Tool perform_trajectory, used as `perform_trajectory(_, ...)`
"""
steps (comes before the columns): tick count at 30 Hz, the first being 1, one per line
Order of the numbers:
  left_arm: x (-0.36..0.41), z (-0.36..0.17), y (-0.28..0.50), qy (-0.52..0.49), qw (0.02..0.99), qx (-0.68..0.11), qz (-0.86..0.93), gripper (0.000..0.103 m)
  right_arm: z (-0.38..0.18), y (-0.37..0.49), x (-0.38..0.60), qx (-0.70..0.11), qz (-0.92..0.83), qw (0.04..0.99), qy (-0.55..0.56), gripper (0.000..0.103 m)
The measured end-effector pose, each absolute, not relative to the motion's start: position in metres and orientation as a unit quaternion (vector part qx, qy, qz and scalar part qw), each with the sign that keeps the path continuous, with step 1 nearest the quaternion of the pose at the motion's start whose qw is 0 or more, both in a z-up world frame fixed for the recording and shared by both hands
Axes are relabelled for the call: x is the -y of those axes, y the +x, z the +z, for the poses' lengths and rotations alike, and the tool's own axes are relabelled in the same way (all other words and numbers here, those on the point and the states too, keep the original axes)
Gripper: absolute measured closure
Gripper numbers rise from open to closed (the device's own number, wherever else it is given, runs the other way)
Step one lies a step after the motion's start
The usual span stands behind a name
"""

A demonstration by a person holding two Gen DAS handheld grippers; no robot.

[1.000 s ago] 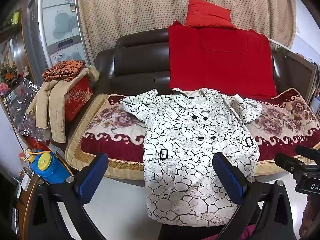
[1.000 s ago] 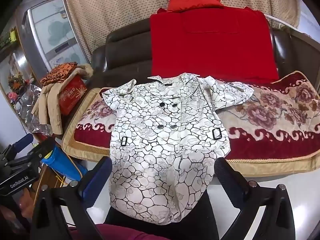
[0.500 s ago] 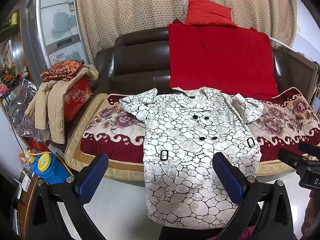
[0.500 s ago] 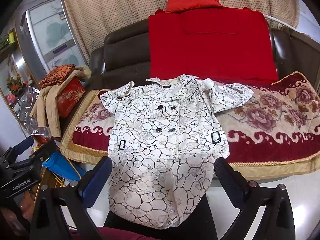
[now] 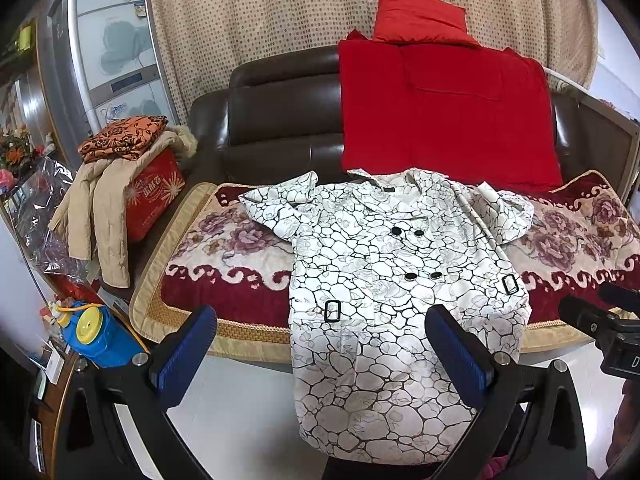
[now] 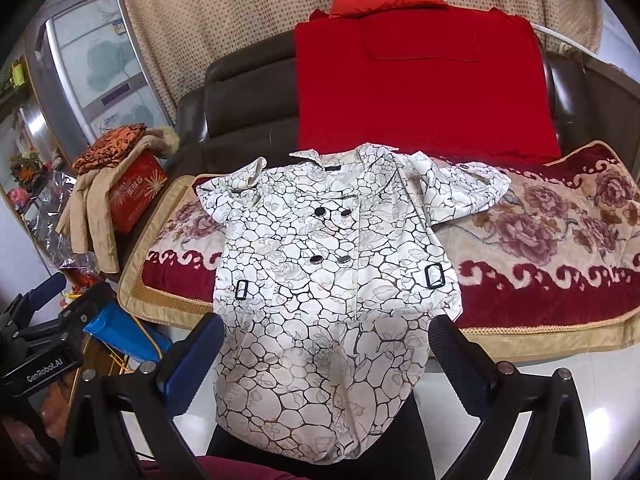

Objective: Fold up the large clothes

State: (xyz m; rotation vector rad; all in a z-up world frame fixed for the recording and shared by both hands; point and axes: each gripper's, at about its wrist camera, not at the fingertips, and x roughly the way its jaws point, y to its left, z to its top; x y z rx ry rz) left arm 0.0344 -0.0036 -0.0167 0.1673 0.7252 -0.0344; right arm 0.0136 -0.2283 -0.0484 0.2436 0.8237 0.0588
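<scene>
Setting: living room, brown leather sofa [image 5: 280, 120] before a dotted curtain [image 5: 248, 20], its seat under a floral red cover [image 5: 224, 240].
Coat: white coat [image 5: 392, 280] with a black crackle print lies face up on the cover, collar toward the backrest, buttoned, both short sleeves spread out to the sides; its hem hangs over the front edge of the seat toward the person.
Progress: judged from how it lies, the coat is spread flat and no fold shows; sleeves, sides and the hanging hem all remain to be folded, so the task looks to be at its start.
Left gripper: left gripper [image 5: 320, 344] hovers in front of the hem, blue pads wide apart, holding nothing.
Right gripper: right gripper [image 6: 326, 356] likewise hangs before the lower coat, fingers spread wide and empty.
Backrest: red blanket [image 5: 444, 108] draped over it, a red pillow [image 5: 420, 16] on top.
Containers: red box [image 5: 154, 196] at the sofa's left end, closed so its contents cannot be told; a beige jacket [image 5: 96, 208] is draped over it and a folded orange cloth [image 5: 120, 140] sits on top.
Floor side: blue jug [image 5: 96, 336] with a yellow cap stands beside the sofa; contents unseen.
</scene>
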Motion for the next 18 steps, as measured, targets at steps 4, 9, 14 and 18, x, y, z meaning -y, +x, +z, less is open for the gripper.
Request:
perform_trajectory(4,0.005,-0.020,0.041,0.084,0.929,-0.360,-0.016,0.000,-0.051,0.019,0.229,-0.404,0.027,0.907,0.119,0.000)
perform_trajectory(9,0.005,-0.025,0.051,0.083,0.926,-0.369,-0.015,0.000,-0.056,0.027,0.229,-0.412,0.027,0.903,0.121,0.000)
perform_trajectory(14,0.006,-0.030,0.059,0.085,0.922,-0.377,-0.016,0.000,-0.061,0.036,0.230,-0.422,0.026,0.898,0.124,0.000)
perform_trajectory(18,0.006,-0.033,0.064,0.084,0.921,-0.381,-0.016,0.000,-0.064,0.043,0.231,-0.427,0.027,0.895,0.126,0.000)
